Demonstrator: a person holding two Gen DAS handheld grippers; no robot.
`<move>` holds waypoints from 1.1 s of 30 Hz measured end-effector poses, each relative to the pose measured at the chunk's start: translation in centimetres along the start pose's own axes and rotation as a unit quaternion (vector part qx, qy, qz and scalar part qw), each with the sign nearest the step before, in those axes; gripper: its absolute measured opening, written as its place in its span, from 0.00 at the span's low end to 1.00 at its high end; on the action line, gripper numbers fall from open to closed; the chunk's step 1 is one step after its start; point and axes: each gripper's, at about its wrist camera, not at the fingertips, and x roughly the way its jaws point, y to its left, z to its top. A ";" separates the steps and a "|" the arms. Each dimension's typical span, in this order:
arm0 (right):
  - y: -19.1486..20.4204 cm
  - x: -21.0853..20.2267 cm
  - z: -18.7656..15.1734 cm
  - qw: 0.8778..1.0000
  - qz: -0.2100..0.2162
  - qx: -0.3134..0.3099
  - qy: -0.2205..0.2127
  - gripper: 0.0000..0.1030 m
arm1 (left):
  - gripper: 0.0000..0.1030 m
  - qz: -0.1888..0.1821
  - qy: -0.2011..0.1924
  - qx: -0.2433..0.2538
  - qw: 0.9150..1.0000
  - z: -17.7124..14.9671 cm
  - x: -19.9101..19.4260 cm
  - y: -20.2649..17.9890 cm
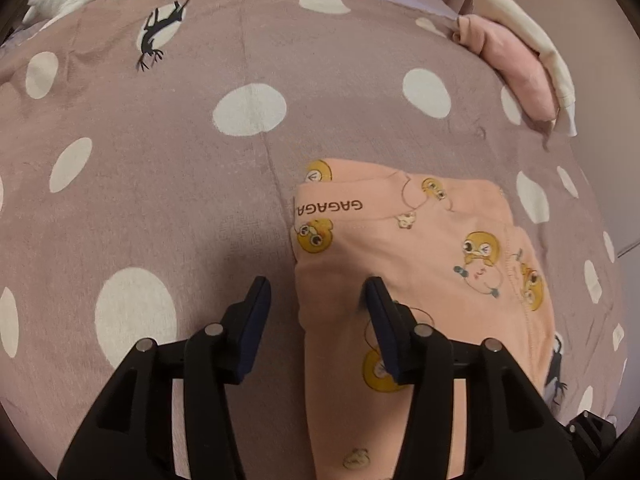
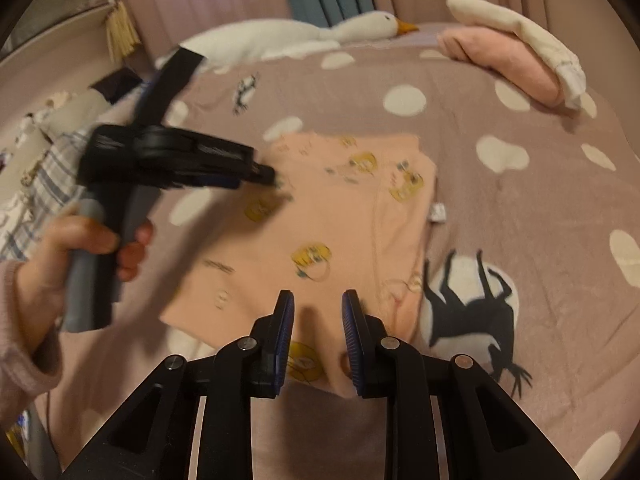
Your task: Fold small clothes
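Right wrist view: the left tongs [image 2: 268, 174] at nine o'clock are motion-blurred, so their tips cannot be read. The sleeve [image 2: 18, 344] is cut by the frame's left edge. Left wrist view: the peach garment [image 1: 420, 280] runs under the right finger [image 1: 384, 320] and off the bottom edge.

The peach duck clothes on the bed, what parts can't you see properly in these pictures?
- Left wrist view: the peach garment's near end is covered by the left gripper; its printed word is cut short at the fold.
- Right wrist view: the prints are smeared by blur, and the left gripper's tips are blurred too.
- Right wrist view: the right gripper hides the garment's near edge.
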 end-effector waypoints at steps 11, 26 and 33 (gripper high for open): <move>-0.5 0.8 -1.3 0.999 0.000 -0.001 0.043 0.24 | 0.70 0.026 0.001 0.005 1.000 0.2 0.4 0.8; -6.6 -1.8 -1.9 0.981 0.087 0.169 0.031 0.56 | 0.70 -0.039 0.016 0.024 0.999 -6.2 -3.8 1.2; -8.2 -0.8 -1.8 0.967 0.111 0.225 0.032 0.56 | 0.70 -0.076 0.037 0.008 0.996 -7.5 -3.6 0.9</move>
